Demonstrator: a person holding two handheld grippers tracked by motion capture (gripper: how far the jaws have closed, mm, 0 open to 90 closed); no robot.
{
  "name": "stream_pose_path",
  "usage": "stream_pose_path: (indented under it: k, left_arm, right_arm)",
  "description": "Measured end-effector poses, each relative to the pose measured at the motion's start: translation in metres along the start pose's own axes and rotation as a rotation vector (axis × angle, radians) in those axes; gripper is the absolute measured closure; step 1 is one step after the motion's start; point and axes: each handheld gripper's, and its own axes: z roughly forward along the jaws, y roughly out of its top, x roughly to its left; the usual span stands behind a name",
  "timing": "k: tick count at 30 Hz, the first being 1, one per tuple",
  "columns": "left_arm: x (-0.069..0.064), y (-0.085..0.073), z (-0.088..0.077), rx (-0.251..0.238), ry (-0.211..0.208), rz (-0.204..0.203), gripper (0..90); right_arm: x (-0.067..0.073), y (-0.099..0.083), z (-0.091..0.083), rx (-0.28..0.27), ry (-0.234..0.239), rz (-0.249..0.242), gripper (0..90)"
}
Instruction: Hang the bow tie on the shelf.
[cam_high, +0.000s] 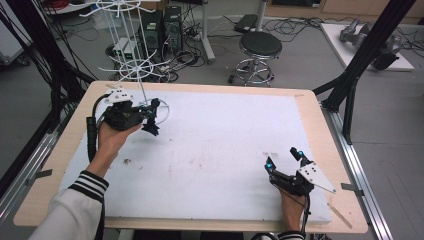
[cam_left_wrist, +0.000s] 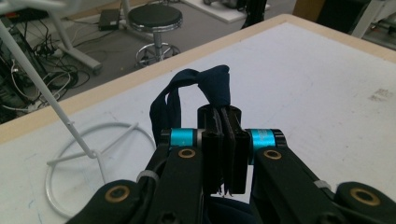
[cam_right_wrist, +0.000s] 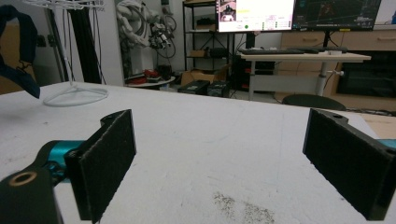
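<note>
Navy fabric, a soft looped strap (cam_left_wrist: 205, 84), is pinched in the left tongs (cam_left_wrist: 224, 140), whose jaws are closed tight on it; in the high view it hangs from the left tongs (cam_high: 150, 120) just above the worktop (cam_high: 210, 150), beside the white wire stand (cam_high: 127, 60). It looks light, limp and not fragile, likely to droop and swing, so a firm pinch near the folded loop should suit it best. Farther right, the right tongs (cam_high: 285, 162) rest low over the worktop, jaws wide apart and holding nothing.
</note>
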Motion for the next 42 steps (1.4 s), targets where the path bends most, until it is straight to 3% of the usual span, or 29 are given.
stream_pose_path:
  k: [9, 17, 28, 42]
  left_arm:
    - [0.002, 0.011, -0.021, -0.064, 0.008, 0.002, 87.1]
    - [0.006, 0.014, -0.038, -0.079, 0.025, 0.011, 87.1]
    - [0.017, 0.011, -0.060, -0.113, 0.077, -0.007, 87.1]
    - [0.034, -0.001, -0.078, -0.096, 0.173, -0.064, 87.1]
  right_arm:
    - [0.000, 0.000, 0.000, 0.001, -0.001, 0.002, 8.6]
    - [0.000, 0.000, 0.000, 0.003, 0.001, 0.004, 8.6]
    - [0.001, 0.000, 0.000, 0.005, 0.000, 0.009, 8.6]
    - [0.000, 0.000, 0.000, 0.002, -0.004, 0.003, 8.6]
